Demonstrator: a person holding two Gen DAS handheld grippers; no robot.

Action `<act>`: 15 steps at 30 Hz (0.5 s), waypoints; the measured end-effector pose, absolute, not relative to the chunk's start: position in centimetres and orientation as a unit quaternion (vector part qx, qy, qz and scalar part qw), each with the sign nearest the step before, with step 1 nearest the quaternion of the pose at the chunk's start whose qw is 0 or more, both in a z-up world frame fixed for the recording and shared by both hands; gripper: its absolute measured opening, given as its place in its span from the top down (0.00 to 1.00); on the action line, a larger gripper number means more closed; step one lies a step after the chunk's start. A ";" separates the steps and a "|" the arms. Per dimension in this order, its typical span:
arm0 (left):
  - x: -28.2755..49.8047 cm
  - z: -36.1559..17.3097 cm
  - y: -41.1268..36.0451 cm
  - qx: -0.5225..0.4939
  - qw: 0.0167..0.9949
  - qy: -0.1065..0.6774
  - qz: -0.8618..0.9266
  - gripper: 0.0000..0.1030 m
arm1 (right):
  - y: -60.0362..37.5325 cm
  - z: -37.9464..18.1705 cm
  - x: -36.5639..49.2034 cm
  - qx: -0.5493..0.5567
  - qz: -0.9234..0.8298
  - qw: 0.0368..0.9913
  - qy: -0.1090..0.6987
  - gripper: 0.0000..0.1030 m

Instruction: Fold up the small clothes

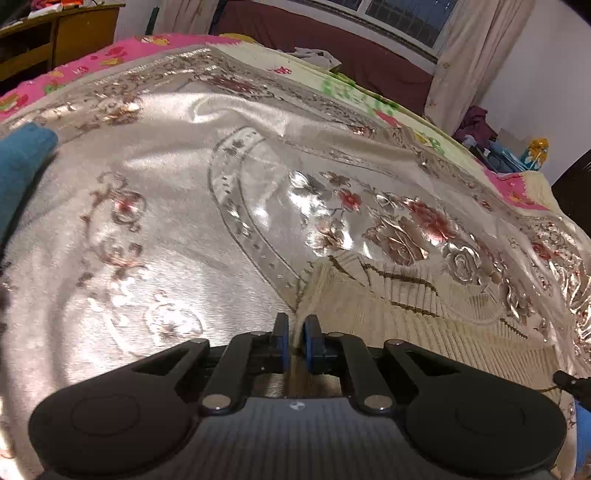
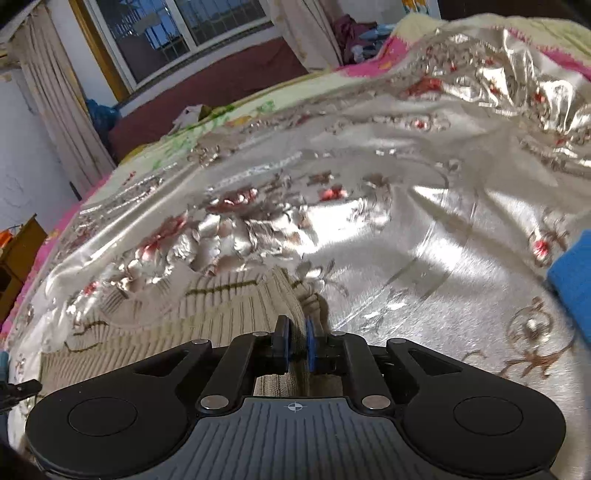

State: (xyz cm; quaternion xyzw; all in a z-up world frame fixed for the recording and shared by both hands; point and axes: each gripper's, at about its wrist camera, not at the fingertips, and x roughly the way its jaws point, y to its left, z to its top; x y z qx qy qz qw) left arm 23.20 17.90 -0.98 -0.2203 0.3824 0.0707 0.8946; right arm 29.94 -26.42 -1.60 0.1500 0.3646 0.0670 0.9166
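A cream ribbed knit garment [image 1: 388,306] with thin brown stitch lines lies flat on a shiny silver flowered bedspread [image 1: 166,221]. My left gripper [image 1: 296,332] is shut on the garment's left edge, and a fold of knit rises between its blue pads. In the right wrist view the same garment [image 2: 166,332] spreads to the left. My right gripper [image 2: 296,334] is shut on its right edge, with bunched knit pinched between the pads. The parts of the garment under both grippers are hidden.
A blue cloth [image 1: 22,166] lies at the bedspread's left side and shows again as a blue cloth [image 2: 572,280] on the right. A pink flowered sheet [image 1: 74,70] borders the bedspread. A wooden cabinet [image 1: 55,33] and a curtained window [image 2: 177,33] stand beyond the bed.
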 end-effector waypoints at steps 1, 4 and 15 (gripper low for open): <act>22.9 -0.7 18.0 -0.219 0.895 0.381 0.072 0.86 | -26.4 -1.3 29.5 0.147 0.069 0.918 0.362 0.88; 21.4 0.1 18.3 -0.223 0.896 0.375 0.075 0.86 | -25.7 -0.2 27.7 0.133 0.092 0.922 0.353 0.88; 16.2 -2.1 15.8 -0.213 0.880 0.422 0.054 0.85 | -24.7 -4.1 24.4 0.112 0.109 0.899 0.410 0.88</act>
